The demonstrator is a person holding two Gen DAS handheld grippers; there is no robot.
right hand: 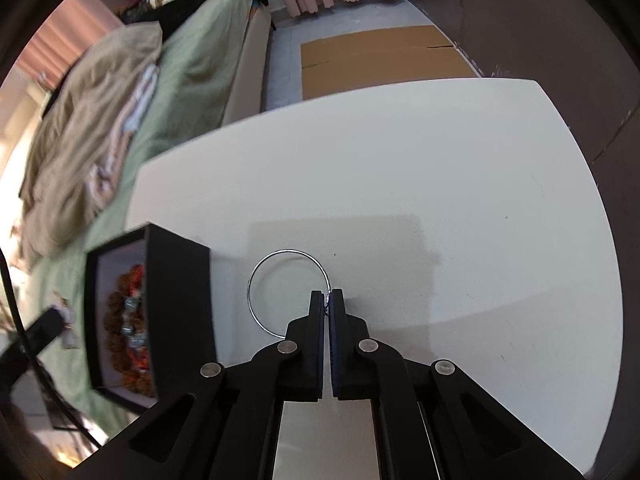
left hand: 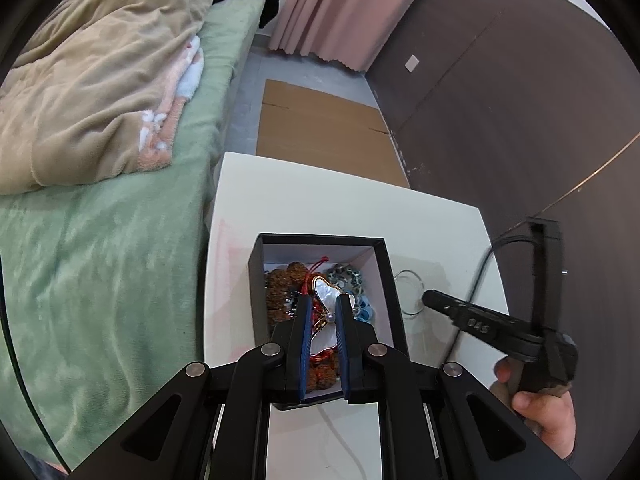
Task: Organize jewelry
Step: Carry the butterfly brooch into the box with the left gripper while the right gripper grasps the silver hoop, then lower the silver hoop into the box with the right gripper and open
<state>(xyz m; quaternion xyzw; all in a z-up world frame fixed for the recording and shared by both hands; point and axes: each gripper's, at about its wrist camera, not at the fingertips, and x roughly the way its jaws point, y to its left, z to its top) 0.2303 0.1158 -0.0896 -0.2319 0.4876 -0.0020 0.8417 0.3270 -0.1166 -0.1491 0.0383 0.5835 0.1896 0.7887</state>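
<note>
A black jewelry box (left hand: pixel 256 276) stands open on the white table (left hand: pixel 320 200). It holds brown bead bracelets (left hand: pixel 280 284), a grey-blue bracelet (left hand: pixel 348 276) and blue beads. My left gripper (left hand: pixel 324 304) is over the box, shut on a white and gold butterfly brooch (left hand: pixel 326 292). My right gripper (right hand: pixel 327 298) is shut on a thin silver bangle (right hand: pixel 280 254) that lies on the table right of the box (right hand: pixel 180 280). The bangle (left hand: pixel 408 276) and the right gripper (left hand: pixel 428 298) also show in the left wrist view.
A bed with a green sheet (left hand: pixel 100 260) and a beige blanket (left hand: pixel 92 80) lies left of the table. Flat cardboard (left hand: pixel 320 128) lies on the floor beyond it. A dark wall (left hand: pixel 500 100) runs along the right, pink curtains (left hand: pixel 340 4) hang at the back.
</note>
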